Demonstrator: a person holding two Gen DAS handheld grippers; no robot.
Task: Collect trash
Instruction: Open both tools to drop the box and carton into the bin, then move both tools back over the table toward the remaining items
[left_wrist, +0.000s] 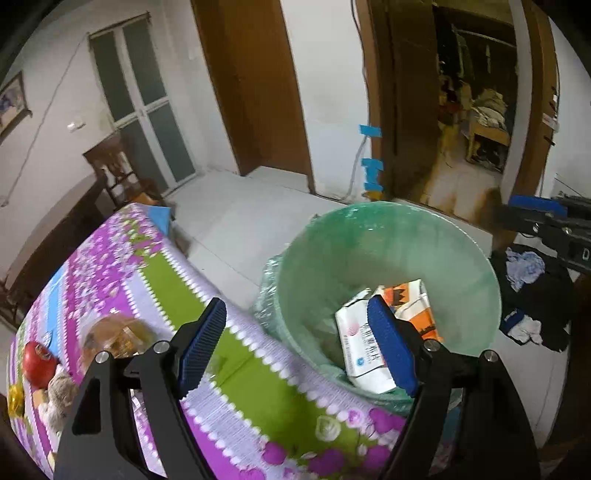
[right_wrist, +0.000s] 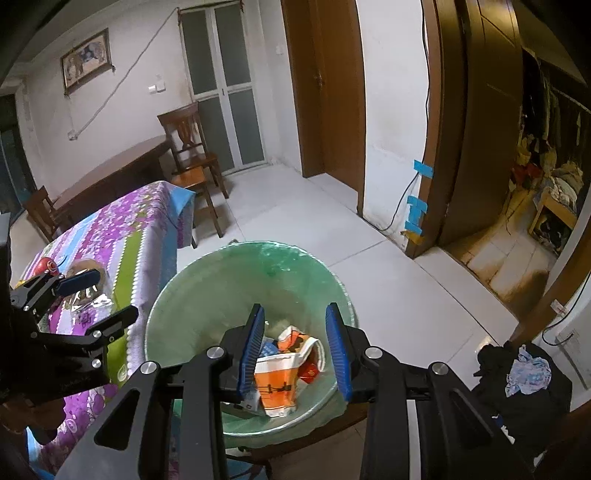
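Over the bin (right_wrist: 251, 280) the right gripper (right_wrist: 295, 350) hangs with its jaws spread and nothing between them, the bin's mouth straight below and ahead; the left gripper (left_wrist: 295, 343) is likewise spread and empty, poised above the table (left_wrist: 258, 376) edge with the bin just to its right. Trash already lies in the bin: an orange packet (right_wrist: 277, 387) and a white pack (left_wrist: 362, 347), both lying roughly along the fingers' line. What remains to collect looks to be on the table to the left, a crinkled foil wrapper (right_wrist: 86, 299) near the left gripper's tips, beside a clear bag (left_wrist: 118, 336) and a red apple (left_wrist: 38, 363); whether the bag counts as trash I cannot tell. By my reading the left gripper is much the nearer to it and would reach back leftward, away from the bin. A floral cloth covers the table; white floor tiles, a wooden chair (right_wrist: 188, 155) and brown doors lie beyond
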